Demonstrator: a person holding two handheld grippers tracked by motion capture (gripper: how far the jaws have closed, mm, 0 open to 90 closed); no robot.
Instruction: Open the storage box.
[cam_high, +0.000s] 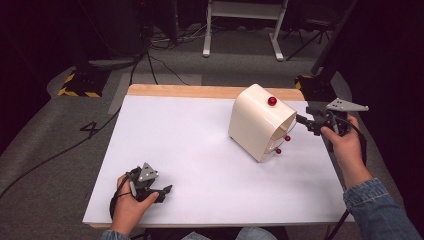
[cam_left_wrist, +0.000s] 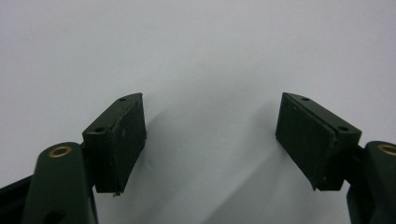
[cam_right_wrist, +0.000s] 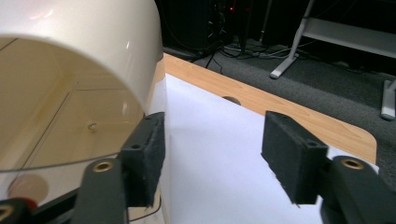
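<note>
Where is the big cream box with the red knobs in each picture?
High view: the cream box stands right of centre on the white table, by the right hand-held gripper.
Left gripper view: not in it.
Right gripper view: the box is at upper left, open side facing the camera.
Shared landmark: the white table.

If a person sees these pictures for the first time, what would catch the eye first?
Most likely the cream box with a rounded top, standing right of centre on the white table, with red knobs on it. Next, the right gripper, open, at the box's open side. The left gripper rests open near the front left edge.
</note>
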